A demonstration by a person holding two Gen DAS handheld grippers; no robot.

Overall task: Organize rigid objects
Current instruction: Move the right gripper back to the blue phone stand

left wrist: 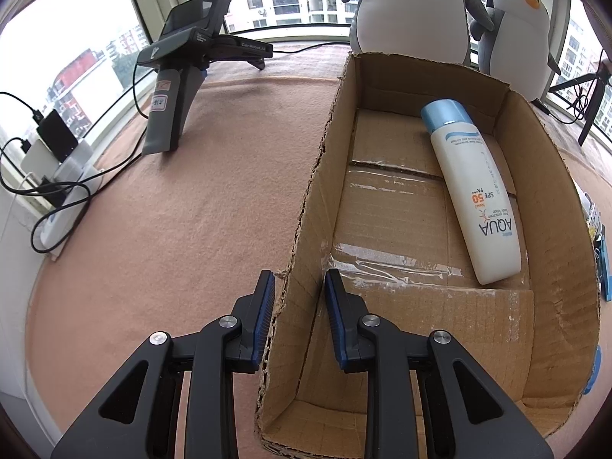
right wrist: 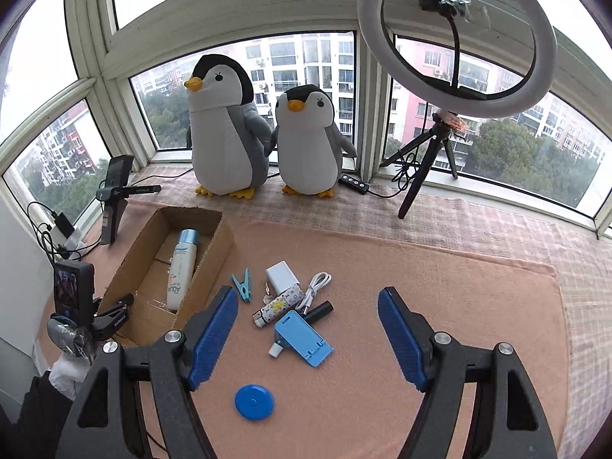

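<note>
Salmon-coloured cloth (right wrist: pixel 420 290) is seen covering the surface, and its far edge is lost under a checked strip along the window sill. Two plush penguins (right wrist: pixel 225 130) are stood on that strip; in the left wrist view their heads are partly cut off by the frame. A ring light (right wrist: pixel 459 42) on a tripod is placed to their right.

An open cardboard box (left wrist: pixel 550 206) is set on the cloth at the left, and a white sunscreen bottle (left wrist: pixel 474 199) with a blue cap is laid flat inside it, along the right wall. The box's left wall is clamped between the jaws of the left gripper (left wrist: pixel 300 294), one pad outside and one inside.

The right gripper (right wrist: pixel 306 306) is held above the cloth with its jaws wide apart and nothing between them. Under it, loose things are gathered just right of the box: a blue phone stand (right wrist: pixel 302 338), a white charger block (right wrist: pixel 282 275), a coiled white cable (right wrist: pixel 315 287), a patterned tube (right wrist: pixel 273 308), a black cylinder (right wrist: pixel 319 310) partly hidden by the stand, and a teal clothes peg (right wrist: pixel 241 285). A blue round disc (right wrist: pixel 253 401) is lying apart, nearer the camera; what it is cannot be made out.
</note>
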